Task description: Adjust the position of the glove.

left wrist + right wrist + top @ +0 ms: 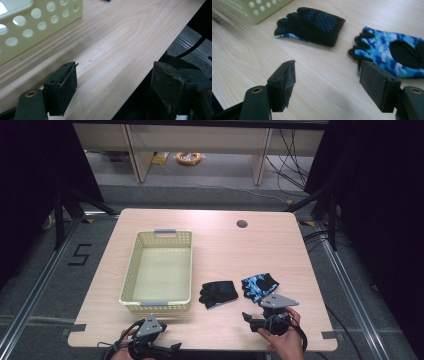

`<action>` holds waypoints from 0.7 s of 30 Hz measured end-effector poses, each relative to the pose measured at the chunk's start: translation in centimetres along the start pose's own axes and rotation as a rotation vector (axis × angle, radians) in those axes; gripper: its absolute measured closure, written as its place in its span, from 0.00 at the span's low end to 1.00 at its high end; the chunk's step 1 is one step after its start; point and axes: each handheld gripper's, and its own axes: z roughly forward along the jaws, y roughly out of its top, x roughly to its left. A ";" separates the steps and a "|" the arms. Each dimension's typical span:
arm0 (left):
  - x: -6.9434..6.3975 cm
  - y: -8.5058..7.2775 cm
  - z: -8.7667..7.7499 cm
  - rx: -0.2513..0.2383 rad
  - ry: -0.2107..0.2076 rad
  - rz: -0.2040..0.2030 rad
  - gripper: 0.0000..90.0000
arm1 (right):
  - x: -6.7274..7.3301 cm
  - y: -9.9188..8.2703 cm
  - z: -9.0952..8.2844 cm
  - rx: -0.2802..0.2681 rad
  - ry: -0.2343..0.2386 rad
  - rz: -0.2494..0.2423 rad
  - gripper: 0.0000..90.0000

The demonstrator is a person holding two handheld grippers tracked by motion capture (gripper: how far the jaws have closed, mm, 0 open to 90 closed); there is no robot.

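From above, my right gripper sits just short of the blue camouflage fingerless glove, beside the black dotted-palm glove. Its own camera shows jaws spread, empty. My left gripper, spread too, faces bare wood by the cream perforated plastic basket

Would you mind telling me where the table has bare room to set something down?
Free: the far strip between the basket and the cable hole, the table's right edge beyond the blue glove, and the basket's inside. Crowded: the near right, where the black glove, blue glove and right gripper cluster.
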 end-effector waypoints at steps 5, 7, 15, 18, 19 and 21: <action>0.1 0.0 0.1 0.004 0.008 0.006 0.23 | 0.3 1.2 1.1 -0.008 0.048 -0.071 0.47; 0.0 0.0 0.0 0.003 0.009 0.006 0.23 | 0.2 1.6 1.7 -0.002 0.044 -0.090 0.49; 0.1 0.0 0.0 0.001 0.002 0.021 0.23 | 0.5 3.4 3.9 0.023 0.060 -0.146 0.54; 0.1 0.0 0.0 0.003 0.004 0.024 0.23 | 0.6 4.0 4.7 0.038 0.060 -0.169 0.57; 0.1 0.0 0.1 0.005 0.006 0.004 0.23 | 0.6 4.1 5.0 0.041 0.065 -0.178 0.58; 0.0 0.0 0.1 0.001 -0.001 0.009 0.23 | 0.7 4.4 5.4 0.050 0.067 -0.177 0.59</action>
